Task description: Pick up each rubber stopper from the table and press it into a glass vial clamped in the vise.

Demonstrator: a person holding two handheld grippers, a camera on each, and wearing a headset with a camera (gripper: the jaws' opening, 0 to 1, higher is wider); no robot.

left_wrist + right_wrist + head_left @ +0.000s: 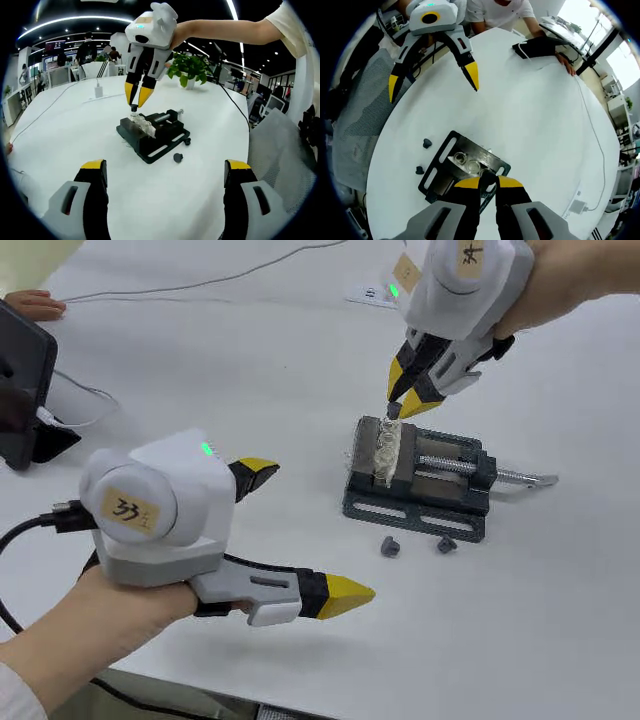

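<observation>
while one rubber stopper (394, 411) sits pinched in the right tool (402, 406) just above the glass vials (388, 452) clamped in the vise (412, 508), their mouths look unplugged. two more stoppers (390, 546) lie on the bench (550, 630) just beside the vise, so most work seems left; the left tool (312, 532) hangs wide, empty.

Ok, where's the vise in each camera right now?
Head view: vise right of centre, under the right gripper and its stopper.
Left gripper view: vise at centre, above the jaws.
Right gripper view: vise low centre, just beyond the jaws.
Shared landmark: two loose stoppers beside its base.
</observation>
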